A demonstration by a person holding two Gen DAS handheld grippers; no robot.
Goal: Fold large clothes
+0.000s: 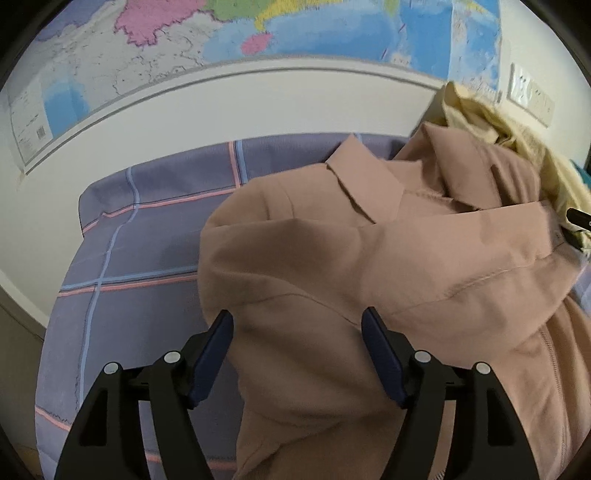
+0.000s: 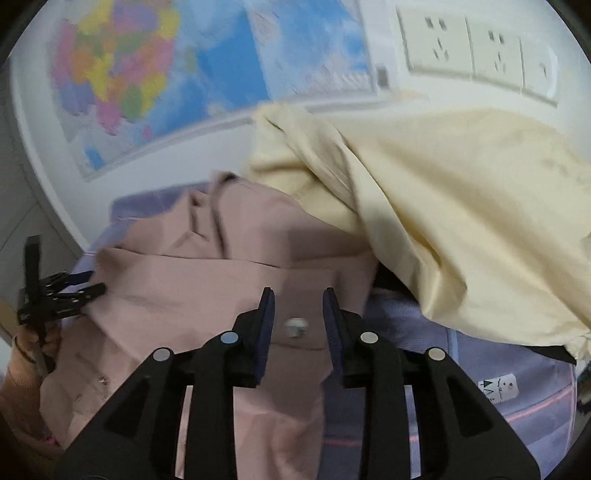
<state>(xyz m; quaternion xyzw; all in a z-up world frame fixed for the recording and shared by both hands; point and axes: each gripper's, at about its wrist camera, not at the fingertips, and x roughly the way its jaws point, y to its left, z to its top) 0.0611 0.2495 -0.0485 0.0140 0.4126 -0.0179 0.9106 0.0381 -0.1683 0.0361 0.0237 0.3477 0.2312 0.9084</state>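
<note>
Where the lilac checked bedsheet with pink and blue stripes point(image 1: 147, 229) covers the bed, a dusty-pink collared woven jacket point(image 1: 332, 258) lies spread on it, partly folded, with soft creases. Collar: pointed lapels at the far end, toward the white wall point(image 1: 258, 107) and its coloured wall map point(image 1: 221, 33). Long axis: from collar at the wall side down to the hem near the cameras. Fastenings: a round metal snap button point(image 2: 295, 326) on a placket flap; smaller snaps along the front edge. A pale-yellow crumpled fabric garment point(image 2: 461, 206) is heaped at the jacket's right, overlapping its shoulder.

Left tongs point(image 1: 297, 323): released, blue pads wide apart over the jacket's left shoulder fold, not pressing cloth. Right tongs point(image 2: 298, 301): parted narrowly, the snap button seen between the pads; contact with the fabric cannot be told.
</note>
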